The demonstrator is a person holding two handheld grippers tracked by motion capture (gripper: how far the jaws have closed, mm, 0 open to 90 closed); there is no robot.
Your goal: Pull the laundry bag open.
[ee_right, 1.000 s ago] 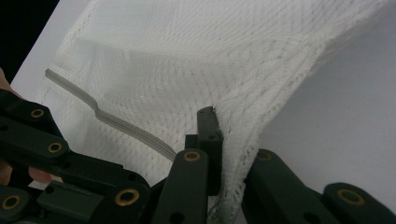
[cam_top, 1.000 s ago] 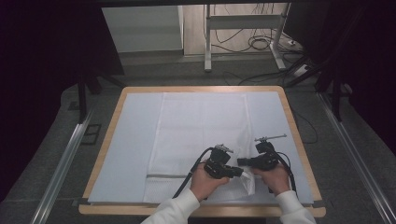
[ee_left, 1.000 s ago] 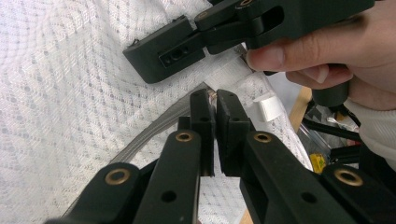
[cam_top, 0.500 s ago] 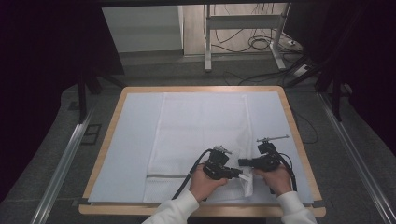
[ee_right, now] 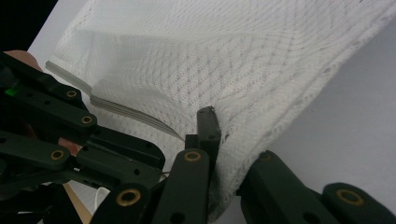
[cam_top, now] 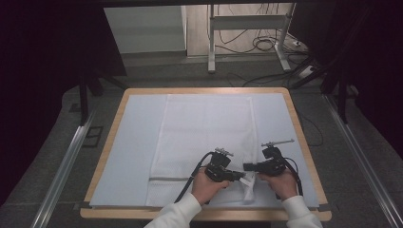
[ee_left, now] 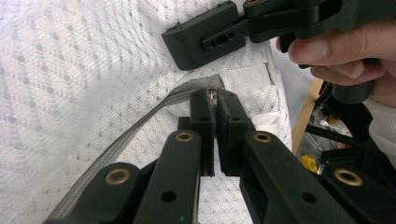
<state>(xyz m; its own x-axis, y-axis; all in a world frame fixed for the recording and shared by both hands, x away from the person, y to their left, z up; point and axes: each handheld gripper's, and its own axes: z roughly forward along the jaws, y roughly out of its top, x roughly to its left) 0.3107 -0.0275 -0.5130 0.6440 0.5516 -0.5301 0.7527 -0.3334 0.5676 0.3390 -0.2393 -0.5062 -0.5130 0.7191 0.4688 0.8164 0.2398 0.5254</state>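
A: Left gripper view: the left gripper point(ee_left: 215, 100) is clamped on the zipper pull point(ee_left: 212, 93) at the end of the grey zipper point(ee_left: 140, 123).

B: Right gripper point(ee_right: 219, 135)?

A: Clenched on a fold of the white mesh bag point(cam_top: 204, 137), which lies on the table point(cam_top: 304, 133), near its front edge.

zipper pull point(ee_left: 212, 93): mostly hidden between jaws | mesh bag point(ee_right: 224, 70): edges cut off, pinched fold hidden behind jaw
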